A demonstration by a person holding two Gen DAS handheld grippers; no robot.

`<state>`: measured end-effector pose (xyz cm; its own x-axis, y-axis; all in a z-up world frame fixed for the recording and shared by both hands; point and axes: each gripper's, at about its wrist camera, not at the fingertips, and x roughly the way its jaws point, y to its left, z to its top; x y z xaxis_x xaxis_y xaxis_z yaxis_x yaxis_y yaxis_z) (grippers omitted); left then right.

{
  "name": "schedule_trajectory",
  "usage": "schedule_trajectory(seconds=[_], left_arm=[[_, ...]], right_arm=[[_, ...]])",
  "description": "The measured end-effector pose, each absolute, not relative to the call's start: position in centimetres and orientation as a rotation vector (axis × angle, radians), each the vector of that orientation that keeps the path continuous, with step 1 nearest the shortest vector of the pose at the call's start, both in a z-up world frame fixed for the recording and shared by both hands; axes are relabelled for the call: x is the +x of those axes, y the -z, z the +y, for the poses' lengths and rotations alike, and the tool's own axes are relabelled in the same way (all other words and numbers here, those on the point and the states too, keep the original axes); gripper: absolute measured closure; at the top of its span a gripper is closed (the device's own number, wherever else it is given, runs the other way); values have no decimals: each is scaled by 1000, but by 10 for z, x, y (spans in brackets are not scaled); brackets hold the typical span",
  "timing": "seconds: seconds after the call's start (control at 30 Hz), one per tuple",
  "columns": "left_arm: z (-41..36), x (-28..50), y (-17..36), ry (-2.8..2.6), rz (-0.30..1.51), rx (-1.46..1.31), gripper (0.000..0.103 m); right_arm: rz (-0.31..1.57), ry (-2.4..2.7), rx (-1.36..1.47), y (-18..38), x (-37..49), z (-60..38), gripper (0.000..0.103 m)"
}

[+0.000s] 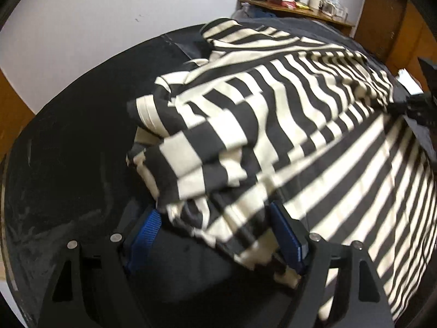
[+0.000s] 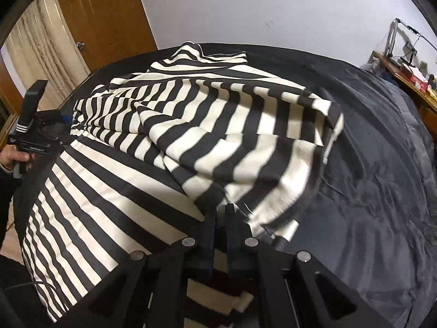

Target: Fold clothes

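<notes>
Fingers [image 2: 218, 216] pinch striped garment [image 2: 232, 136] edge.

Your two wrist views: each close above, angled down from opposite sides; shared: striped garment [image 1: 273, 125] on dark bedcover [image 2: 382, 164].

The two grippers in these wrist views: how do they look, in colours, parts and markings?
Both are matte black plastic. The left gripper has blue ribbed pads on its fingers and round silver bolts at the finger bases. The right gripper shows the same black frame with silver bolts. Seen from the right wrist view, the left gripper body bears white stripes and a small, unreadable label; a dark sleeve shows by the hand.
</notes>
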<state>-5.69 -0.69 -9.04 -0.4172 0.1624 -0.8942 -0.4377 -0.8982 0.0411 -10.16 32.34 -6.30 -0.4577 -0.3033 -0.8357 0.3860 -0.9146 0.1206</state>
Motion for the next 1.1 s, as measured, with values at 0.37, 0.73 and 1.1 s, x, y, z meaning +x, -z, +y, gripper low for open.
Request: schedule_trajectory(seconds=[0.37, 0.73, 1.1], left_arm=[[-10, -76, 32, -2535, 50, -1140, 19], [21, -100, 84, -2308, 207, -1340, 19], [18, -60, 84, -2250, 443, -1327, 19]], right_arm=[[114, 2503, 1107, 34, -116, 304, 34], [185, 2220, 1209, 62, -125, 277, 34], [297, 2212, 1262, 66, -97, 291, 34]])
